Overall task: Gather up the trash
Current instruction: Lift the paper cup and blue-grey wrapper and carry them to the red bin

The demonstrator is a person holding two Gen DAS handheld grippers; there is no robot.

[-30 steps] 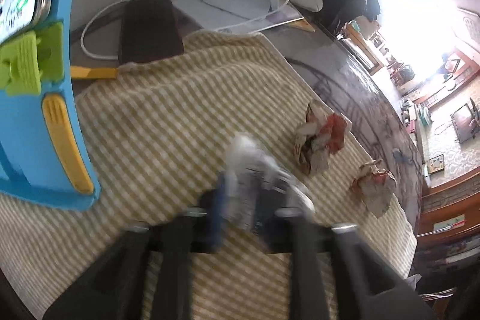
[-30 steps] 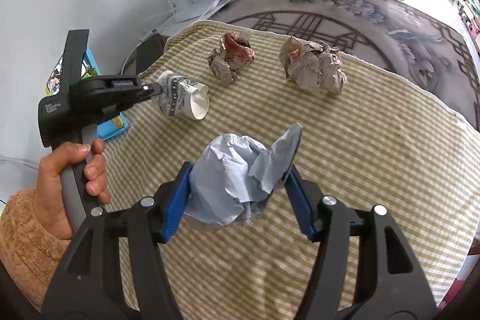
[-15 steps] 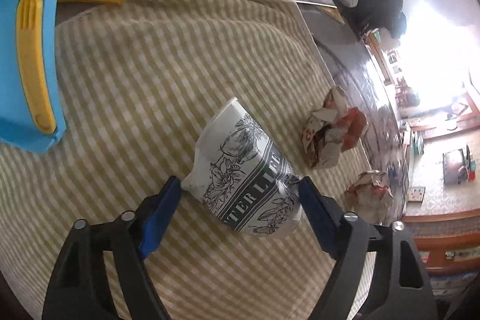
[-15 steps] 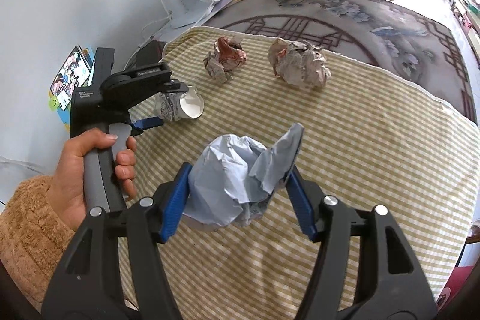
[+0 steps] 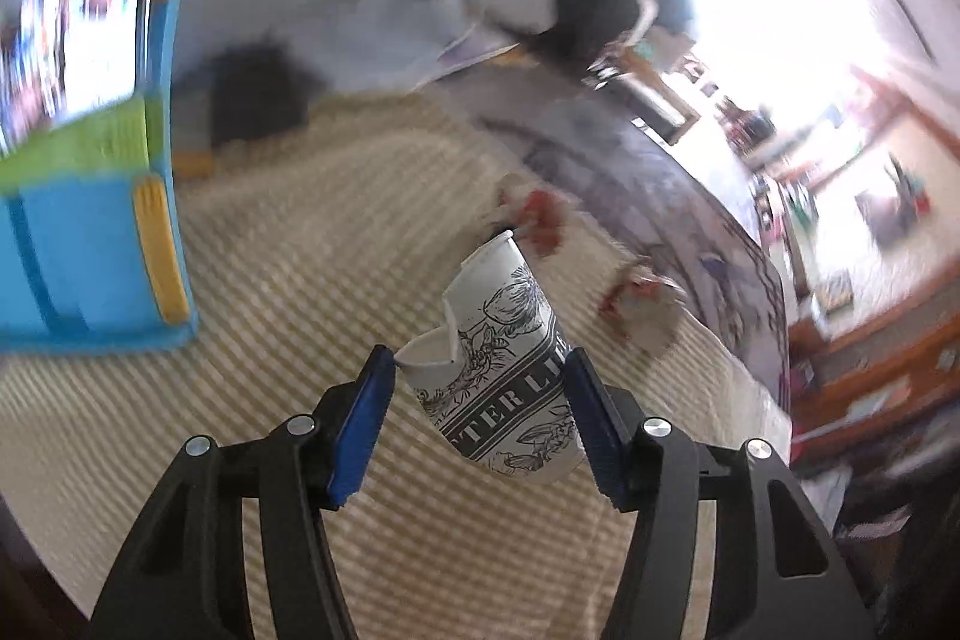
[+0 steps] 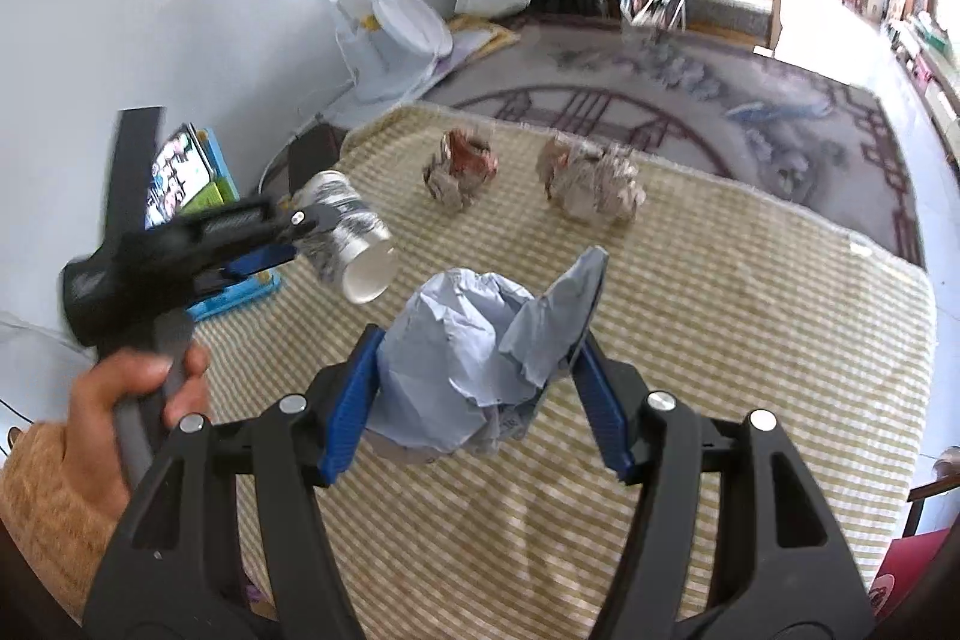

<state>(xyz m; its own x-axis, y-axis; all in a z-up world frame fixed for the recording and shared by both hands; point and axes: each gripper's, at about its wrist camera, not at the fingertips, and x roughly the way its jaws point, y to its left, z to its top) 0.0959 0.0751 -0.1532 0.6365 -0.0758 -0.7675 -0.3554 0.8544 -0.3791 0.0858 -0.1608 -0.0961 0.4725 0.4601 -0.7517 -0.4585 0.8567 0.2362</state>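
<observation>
My left gripper [image 5: 480, 424] is shut on a crushed white paper cup [image 5: 501, 370] with black print and holds it above the checked cloth [image 5: 288, 280]. It also shows in the right wrist view [image 6: 282, 244], the cup [image 6: 351, 250] pointing its open mouth down and right. My right gripper [image 6: 480, 394] is shut on a crumpled pale blue paper [image 6: 474, 364], held above the cloth. Two crumpled paper balls lie on the cloth farther off, one reddish [image 6: 459, 166] and one greyer [image 6: 591, 187]. The left wrist view is blurred.
A blue and green toy tablet stand [image 5: 90, 196] stands at the cloth's left edge. A white desk lamp [image 6: 396, 22], a dark box [image 5: 258, 100] and papers lie by the wall. The patterned tabletop [image 6: 750, 100] extends beyond the cloth.
My left gripper has lifted the paper cup off the cloth and swung it up, blurring its view. My right gripper still holds the blue paper and has risen slightly.
</observation>
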